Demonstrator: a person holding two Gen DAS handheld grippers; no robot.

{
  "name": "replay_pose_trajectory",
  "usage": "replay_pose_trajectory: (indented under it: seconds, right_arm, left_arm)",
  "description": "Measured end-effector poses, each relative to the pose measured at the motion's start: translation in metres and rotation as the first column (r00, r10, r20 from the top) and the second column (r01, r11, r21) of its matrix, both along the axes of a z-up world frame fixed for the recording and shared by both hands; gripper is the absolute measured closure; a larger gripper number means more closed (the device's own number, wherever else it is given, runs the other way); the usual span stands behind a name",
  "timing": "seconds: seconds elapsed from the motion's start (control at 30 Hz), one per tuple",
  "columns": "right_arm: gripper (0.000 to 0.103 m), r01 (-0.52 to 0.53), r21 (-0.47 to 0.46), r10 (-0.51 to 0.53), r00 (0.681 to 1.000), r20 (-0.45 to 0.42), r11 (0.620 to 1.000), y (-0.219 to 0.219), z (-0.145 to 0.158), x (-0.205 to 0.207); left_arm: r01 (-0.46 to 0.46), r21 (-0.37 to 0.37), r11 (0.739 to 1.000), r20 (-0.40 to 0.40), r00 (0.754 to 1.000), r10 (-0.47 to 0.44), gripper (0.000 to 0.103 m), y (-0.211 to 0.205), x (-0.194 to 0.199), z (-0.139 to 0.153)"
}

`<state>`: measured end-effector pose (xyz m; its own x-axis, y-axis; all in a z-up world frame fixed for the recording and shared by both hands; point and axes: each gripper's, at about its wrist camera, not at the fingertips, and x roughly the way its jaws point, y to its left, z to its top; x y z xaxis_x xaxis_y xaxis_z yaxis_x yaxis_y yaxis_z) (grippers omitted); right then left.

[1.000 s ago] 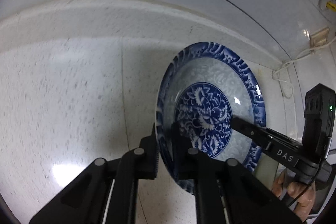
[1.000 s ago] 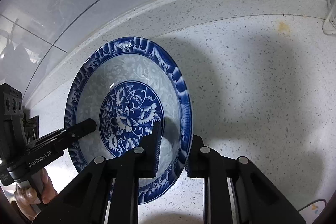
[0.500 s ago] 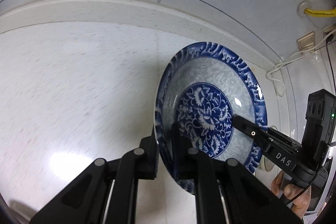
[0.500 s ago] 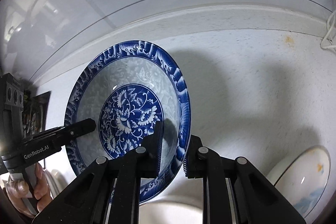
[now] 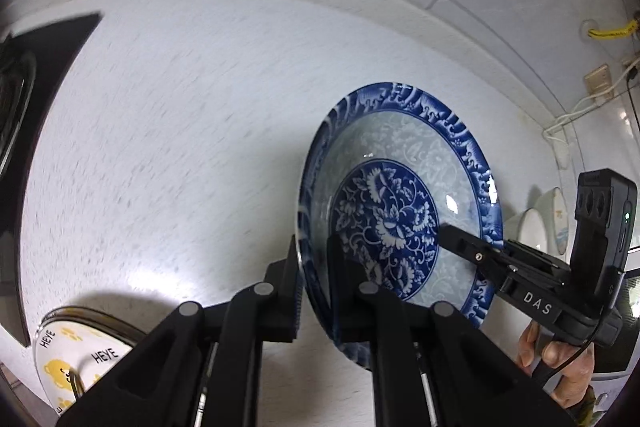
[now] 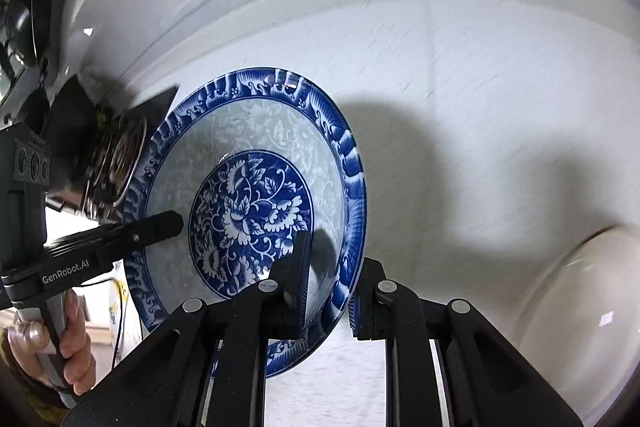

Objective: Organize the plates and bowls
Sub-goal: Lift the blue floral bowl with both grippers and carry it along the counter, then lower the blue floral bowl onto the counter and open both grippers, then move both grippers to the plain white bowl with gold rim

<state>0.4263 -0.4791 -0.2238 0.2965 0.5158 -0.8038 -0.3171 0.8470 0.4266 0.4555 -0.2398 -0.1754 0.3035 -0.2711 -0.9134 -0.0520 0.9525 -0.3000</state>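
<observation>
Currently I hold one blue-and-white plate (image 5: pixel 400 223) in the air above the speckled counter (image 5: pixel 168 131), pinched at opposite edges of its rim. On the left, my left gripper (image 5: pixel 314 267) is clenched on the near rim, one finger inside the plate and one behind it. On the right, my right gripper (image 6: pixel 330 285) is clenched on the opposite rim in the same manner.

Risks noted, left to right. A yellow-printed plate (image 5: pixel 76 355) lies at the counter's lower left; lowering carelessly on that side could knock the two together. A dark stove (image 5: pixel 44 75) sits at the far left edge, to be kept clear of. Each grip is only a narrow bite on smooth glazed rim; if my hands drift apart or twist unevenly, the plate could slip out or tilt and drop. At the right, pale bowls (image 5: pixel 548 223) stand near the carried rim, and I judge a swing that way could chip them.
</observation>
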Motion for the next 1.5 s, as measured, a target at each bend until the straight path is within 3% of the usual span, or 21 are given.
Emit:
replay_pose_trajectory:
  seconds: [0.23,0.43,0.63,0.77,0.9,1.0,1.1,1.23,1.33,1.4,1.5]
  right_arm:
    - [0.088,0.014,-0.004,-0.014,1.000,-0.016,1.000,0.009,-0.002,0.018]
    - [0.088,0.055,-0.002,-0.055,0.998,-0.002,0.998,0.012,-0.007,0.016]
    - [0.088,0.075,-0.027,-0.075,0.997,0.005,0.997,0.025,-0.007,0.013]
    - [0.088,0.115,-0.041,-0.115,0.993,0.008,0.993,0.054,-0.009,0.010]
    - [0.087,0.184,-0.049,-0.183,0.983,0.023,0.982,0.050,-0.004,0.002]
    - [0.074,0.242,-0.056,-0.239,0.969,0.056,0.969,0.046,0.006,-0.009]
    - [0.072,0.283,-0.051,-0.277,0.956,0.093,0.958,0.045,0.019,-0.027]
    - [0.068,0.325,-0.050,-0.314,0.936,0.158,0.944,0.047,0.039,-0.061]
    - [0.063,0.354,-0.043,-0.337,0.916,0.219,0.934,0.051,0.056,-0.090]
    - [0.062,0.370,-0.047,-0.347,0.901,0.261,0.928,0.055,0.068,-0.110]
    - [0.054,0.396,-0.041,-0.361,0.871,0.334,0.917,0.060,0.087,-0.143]
  left_arm:
    - [0.000,0.003,1.000,0.011,1.000,0.000,0.093,0.016,0.000,-0.020]
    - [-0.010,-0.001,1.000,-0.001,1.000,0.010,0.093,0.004,0.018,-0.036]
    - [0.029,-0.033,0.999,-0.021,0.999,-0.030,0.093,0.033,0.017,-0.043]
    - [0.051,-0.013,0.999,0.020,0.999,-0.050,0.093,0.051,0.011,-0.032]
    - [0.061,-0.010,0.998,0.040,0.997,-0.061,0.084,0.059,0.008,-0.024]
    - [0.073,-0.012,0.997,0.077,0.994,-0.071,0.080,0.068,-0.003,-0.013]
    - [0.085,-0.002,0.996,0.123,0.989,-0.084,0.081,0.076,-0.016,0.001]
    - [0.106,-0.007,0.994,0.242,0.965,-0.102,0.081,0.091,-0.042,0.034]
    - [0.158,0.031,0.987,0.361,0.919,-0.158,0.080,0.096,-0.066,0.061]
    - [0.189,0.032,0.982,0.414,0.892,-0.185,0.074,0.098,-0.081,0.074]
    - [0.210,-0.004,0.978,0.452,0.872,-0.186,0.067,0.104,-0.102,0.088]
